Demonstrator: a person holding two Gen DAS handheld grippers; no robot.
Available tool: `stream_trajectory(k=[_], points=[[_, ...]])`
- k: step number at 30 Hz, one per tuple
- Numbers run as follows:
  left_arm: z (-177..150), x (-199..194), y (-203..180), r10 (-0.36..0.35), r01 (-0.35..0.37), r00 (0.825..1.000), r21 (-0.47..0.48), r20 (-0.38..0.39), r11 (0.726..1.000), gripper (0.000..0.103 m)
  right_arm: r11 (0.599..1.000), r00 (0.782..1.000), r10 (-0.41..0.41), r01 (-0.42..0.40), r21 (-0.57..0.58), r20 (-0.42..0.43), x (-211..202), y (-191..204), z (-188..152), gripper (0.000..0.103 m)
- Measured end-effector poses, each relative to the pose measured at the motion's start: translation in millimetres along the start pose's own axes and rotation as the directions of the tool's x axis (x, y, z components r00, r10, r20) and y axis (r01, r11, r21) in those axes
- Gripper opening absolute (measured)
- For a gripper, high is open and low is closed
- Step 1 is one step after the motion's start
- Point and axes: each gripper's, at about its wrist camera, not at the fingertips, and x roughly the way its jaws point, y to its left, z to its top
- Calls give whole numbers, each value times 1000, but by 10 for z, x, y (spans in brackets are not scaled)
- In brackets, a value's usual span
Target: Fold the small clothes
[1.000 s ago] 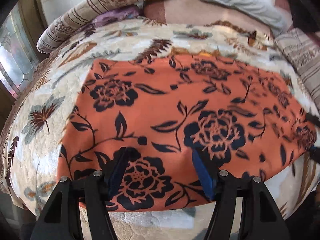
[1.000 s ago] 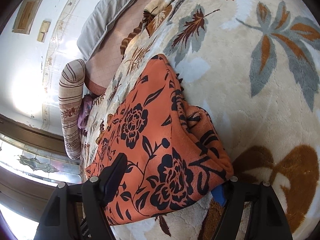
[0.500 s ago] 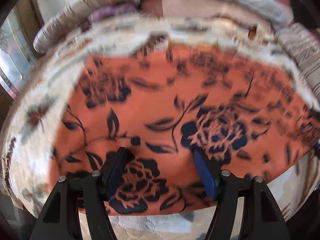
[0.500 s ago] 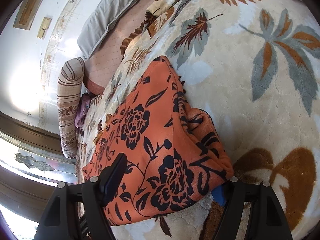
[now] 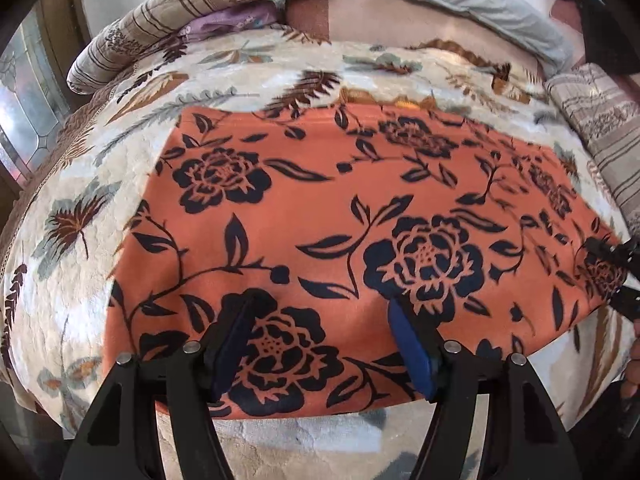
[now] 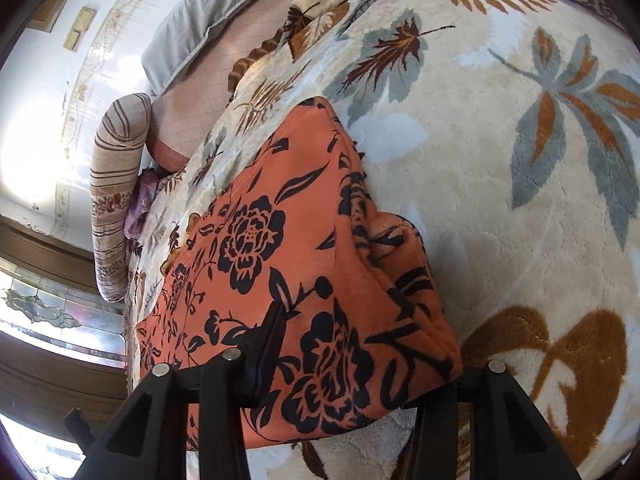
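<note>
Straddling the near edge of the orange floral cloth lying flat on the leaf-patterned blanket, our left gripper stands apart, while our right gripper, jaws just closing, clamps its folded corner.

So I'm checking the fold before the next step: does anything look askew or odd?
Mostly tidy. The orange floral cloth lies flat on the blanket, but at its right end the inner layers bulge out unevenly.

No text, label, brand, number or sign can be read in either view. The cloth and the blanket carry only flower and leaf patterns, and the wall plaques are too small and blurred to tell.
</note>
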Motion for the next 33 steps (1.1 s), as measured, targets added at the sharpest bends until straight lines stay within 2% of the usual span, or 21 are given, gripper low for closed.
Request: stream_trajectory(k=[2, 4, 7, 9, 10, 12, 13, 15, 16, 19, 22, 24, 26, 30, 33], points=[[15, 27, 6, 1, -1, 1000, 2, -4, 1000, 70, 1000, 1000, -6, 6, 6, 8, -5, 2, 1, 50], [7, 118, 11, 5, -5, 1000, 4, -30, 1000, 70, 999, 1000, 18, -18, 27, 10, 13, -10, -3, 58], [-12, 96, -25, 18, -18, 1000, 29, -14, 999, 70, 1000, 1000, 2, -2, 20, 13, 32, 20, 2, 58], [-2, 8, 11, -5, 5, 1000, 2, 5, 1000, 70, 1000, 1000, -19, 19, -4, 5, 47, 53, 20, 48], [9, -48, 37, -10, 10, 1000, -16, 29, 1000, 70, 999, 999, -32, 32, -9, -1, 58, 59, 29, 31], [18, -105, 63, -19, 21, 998, -32, 62, 999, 70, 999, 999, -37, 37, -7, -11, 75, 51, 42, 30], [22, -81, 61, -24, 26, 998, -30, 55, 999, 70, 999, 999, -38, 38, -8, -13, 86, 43, 42, 30], [2, 76, 25, -18, 18, 1000, -1, -6, 1000, 70, 999, 999, -36, 36, 0, -10, 92, 36, 36, 31], [-25, 166, -14, 9, -9, 1000, 34, -23, 999, 71, 999, 999, -33, 33, 12, -2, 83, 20, 28, 32], [-55, 82, -98, 45, -47, 999, 79, 20, 996, 70, 999, 1000, -24, 24, 31, -4, 89, 0, 22, 34], [-33, -84, -6, 35, -37, 998, 42, 53, 998, 70, 1000, 1000, -25, 25, 1, -14, 89, 24, 35, 34], [-47, -269, 164, 67, -69, 991, 10, 111, 998, 70, 999, 999, -36, 36, -17, -16, 67, 40, 49, 28], [-79, -391, 448, 99, -92, 986, -59, 131, 994, 70, 999, 999, -40, 39, -34, -17, 50, 49, 62, 22], [-159, -405, 870, 114, -97, 989, -159, 99, 983, 70, 998, 999, -18, 17, -53, -28, 81, 57, 68, 23], [-161, -399, 865, 103, -88, 991, -156, 90, 984, 70, 999, 999, 13, -12, 41, -33, 148, -39, 63, 27]])
